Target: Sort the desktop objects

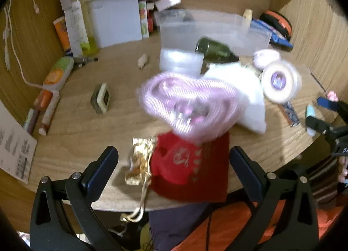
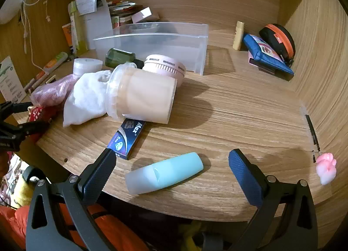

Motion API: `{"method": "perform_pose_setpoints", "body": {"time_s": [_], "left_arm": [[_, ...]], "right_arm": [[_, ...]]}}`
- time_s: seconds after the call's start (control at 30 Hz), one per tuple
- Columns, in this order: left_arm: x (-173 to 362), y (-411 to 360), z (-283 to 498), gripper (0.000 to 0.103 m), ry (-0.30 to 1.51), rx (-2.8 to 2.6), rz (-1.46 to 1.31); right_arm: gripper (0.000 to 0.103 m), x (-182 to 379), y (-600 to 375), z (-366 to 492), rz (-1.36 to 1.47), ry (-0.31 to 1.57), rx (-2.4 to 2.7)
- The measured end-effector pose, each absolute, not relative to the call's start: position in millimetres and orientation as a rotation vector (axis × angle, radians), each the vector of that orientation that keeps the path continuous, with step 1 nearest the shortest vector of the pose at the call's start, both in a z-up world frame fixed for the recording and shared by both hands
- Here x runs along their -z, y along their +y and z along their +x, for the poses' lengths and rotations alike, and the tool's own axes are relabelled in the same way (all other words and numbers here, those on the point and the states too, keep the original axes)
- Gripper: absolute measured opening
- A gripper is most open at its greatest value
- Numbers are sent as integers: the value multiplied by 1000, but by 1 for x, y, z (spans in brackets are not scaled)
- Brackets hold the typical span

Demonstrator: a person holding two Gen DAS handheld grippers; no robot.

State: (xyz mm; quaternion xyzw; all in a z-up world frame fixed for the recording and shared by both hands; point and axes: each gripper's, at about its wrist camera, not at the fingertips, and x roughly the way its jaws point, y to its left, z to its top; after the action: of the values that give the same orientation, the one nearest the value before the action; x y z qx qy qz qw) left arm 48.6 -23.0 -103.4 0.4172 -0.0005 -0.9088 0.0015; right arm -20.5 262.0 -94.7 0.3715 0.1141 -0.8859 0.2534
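L tongs (image 1: 174, 161) wide open, empty — red pouch (image 1: 191, 168) between jaws at table (image 1: 76, 127) edge; soft, light, pinch mid-body. R tongs (image 2: 171, 164) open, empty — over teal case (image 2: 165, 176); prob. slick.

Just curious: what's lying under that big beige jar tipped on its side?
A blue box pokes out from under the beige jar; its far end is hidden. Whatever else the jar covers cannot be seen.

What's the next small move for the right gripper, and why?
Probably ease the right gripper forward and down to straddle the mint-green tube, then close. The jaws stand open and empty, the tube lies flat between them near the desk edge, apart from the blue Max box. The clear bin sits behind.
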Motion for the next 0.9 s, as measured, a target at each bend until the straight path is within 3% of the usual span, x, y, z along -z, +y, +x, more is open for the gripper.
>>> {"method": "perform_pose_setpoints", "body": {"time_s": [0.43, 0.6, 0.67, 0.73, 0.87, 0.9], "left_arm": [[100, 2, -1, 103, -359, 2817, 1221], [104, 4, -11, 103, -360, 2837, 1230], [104, 3, -13, 103, -328, 2847, 1227], [104, 2, -14, 95, -303, 2858, 1225], [101, 6, -15, 62, -313, 2874, 1220], [100, 7, -16, 61, -316, 2870, 1214]], "right_arm": [[102, 98, 264, -22, 1049, 310, 2381], [100, 101, 264, -21, 1057, 330, 2364], [92, 103, 264, -21, 1069, 342, 2352], [90, 104, 265, -21, 1065, 339, 2349], [73, 103, 267, -20, 1051, 344, 2342], [71, 102, 267, -20, 1048, 344, 2338]]}}
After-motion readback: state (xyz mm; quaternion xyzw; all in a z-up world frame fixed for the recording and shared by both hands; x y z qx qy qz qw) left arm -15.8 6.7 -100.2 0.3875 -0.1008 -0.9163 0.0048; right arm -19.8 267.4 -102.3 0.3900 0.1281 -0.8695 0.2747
